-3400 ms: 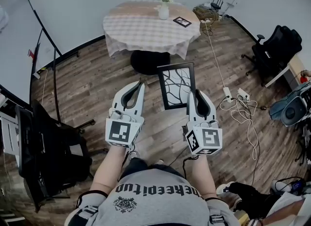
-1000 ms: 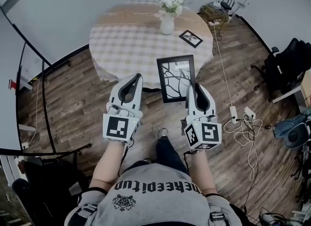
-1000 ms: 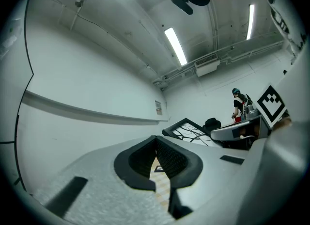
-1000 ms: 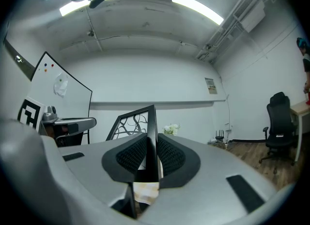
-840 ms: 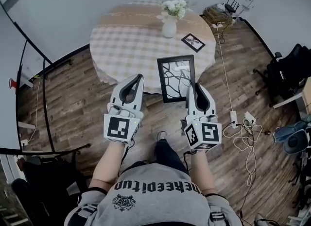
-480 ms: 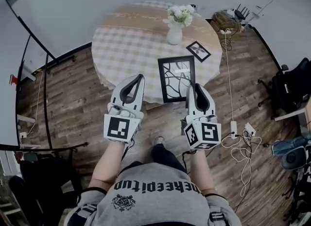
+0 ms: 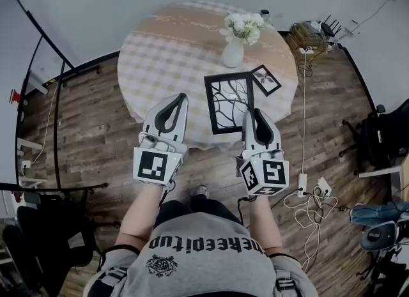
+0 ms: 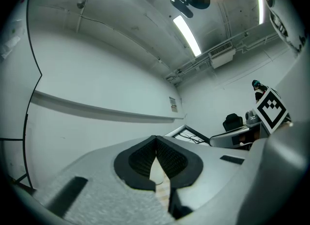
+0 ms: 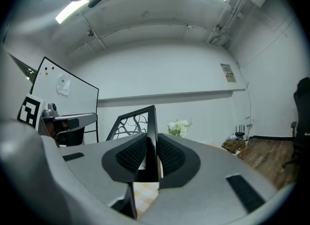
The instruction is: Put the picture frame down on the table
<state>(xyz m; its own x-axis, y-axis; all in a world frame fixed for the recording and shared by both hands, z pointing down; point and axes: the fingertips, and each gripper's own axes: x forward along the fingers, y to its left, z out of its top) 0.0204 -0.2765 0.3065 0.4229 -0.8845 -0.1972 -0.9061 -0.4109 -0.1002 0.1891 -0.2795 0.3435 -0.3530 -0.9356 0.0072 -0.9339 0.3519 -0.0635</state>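
Note:
A black picture frame [image 7: 227,101] with a branch pattern hangs upright over the near edge of a round table [image 7: 172,53] covered in a checked cloth. My right gripper [image 7: 247,117] is shut on the frame's lower right edge. In the right gripper view the frame [image 9: 137,118] stands between the pads [image 9: 131,154] of that gripper [image 9: 151,142]. To the frame's left, my left gripper [image 7: 181,98] is shut on nothing, its tips touching [image 8: 156,138]. The frame [image 8: 190,135] shows to its right.
A white vase of flowers [image 7: 235,45] and a small photo frame [image 7: 267,79] sit on the table beyond the held frame. Cables and a power strip [image 7: 301,182] lie on the wood floor at right. A whiteboard stand [image 7: 38,66] is at left.
The person has walked up to the table. The frame, earlier over the floor, now hangs over the table's near edge. Both grippers keep the same hold.

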